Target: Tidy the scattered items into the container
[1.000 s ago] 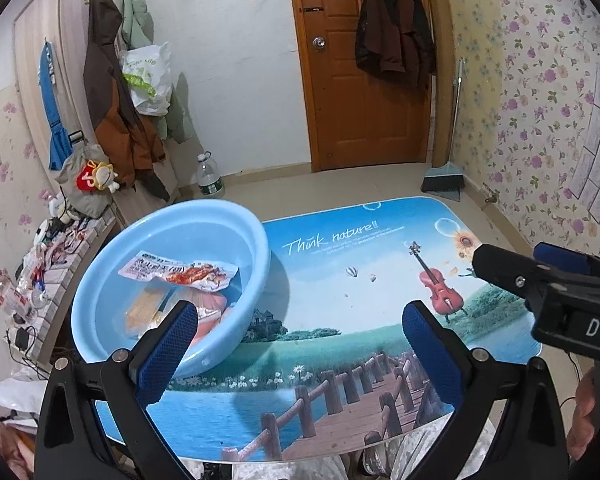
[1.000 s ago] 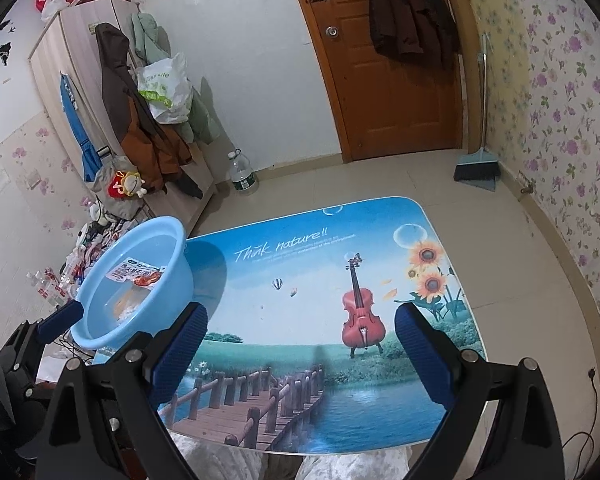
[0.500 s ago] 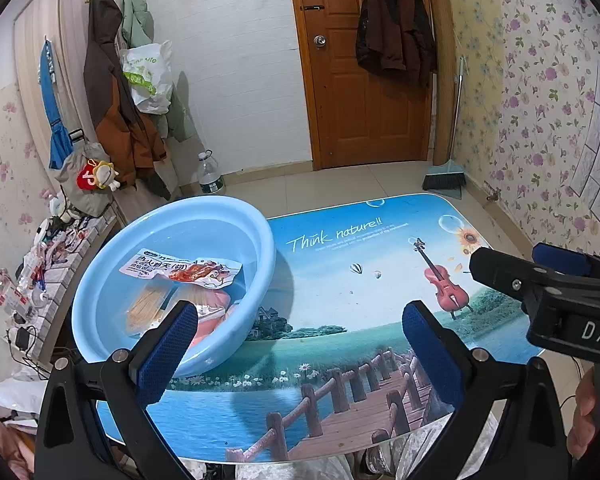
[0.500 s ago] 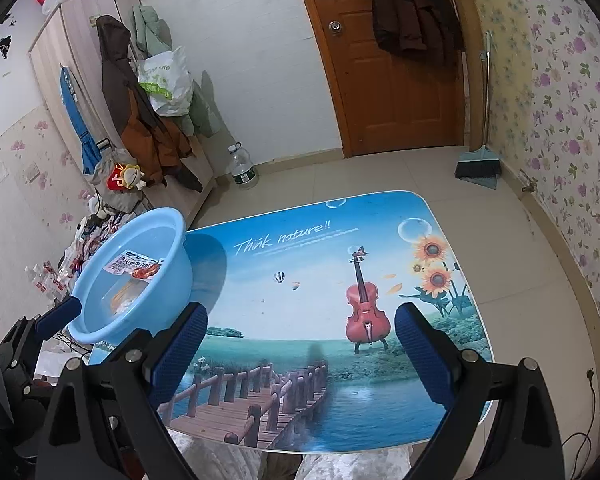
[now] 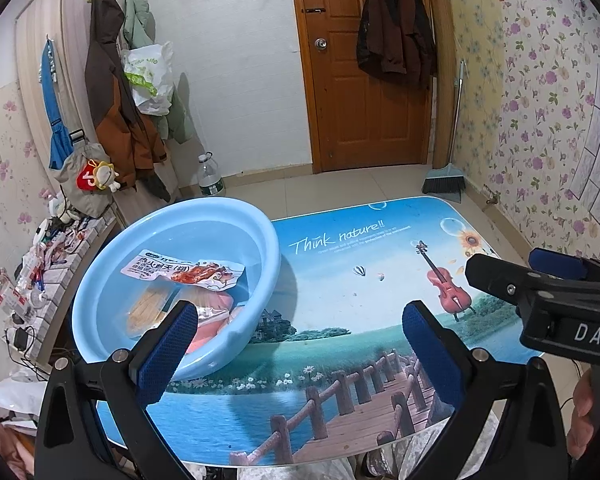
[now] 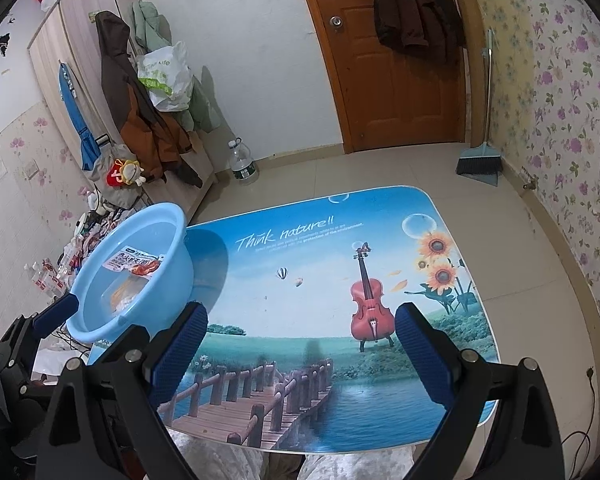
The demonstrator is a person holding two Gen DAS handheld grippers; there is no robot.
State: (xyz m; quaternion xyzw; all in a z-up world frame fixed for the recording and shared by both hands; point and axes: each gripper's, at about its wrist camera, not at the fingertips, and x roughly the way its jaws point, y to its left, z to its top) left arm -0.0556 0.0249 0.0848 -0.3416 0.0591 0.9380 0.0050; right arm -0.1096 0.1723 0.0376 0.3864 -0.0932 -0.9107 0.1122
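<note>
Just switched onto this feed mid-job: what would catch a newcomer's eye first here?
First, the light blue basin at the table's left edge, with snack packets lying inside it. Then the picture-printed tabletop itself, with its red violin, sunflowers and wooden bridge, and no loose items visible on it. Both the left claw and the right claw hang open and empty over the near edge.

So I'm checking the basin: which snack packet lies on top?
The white packet with red print; the clear packets lie beneath it.
</note>
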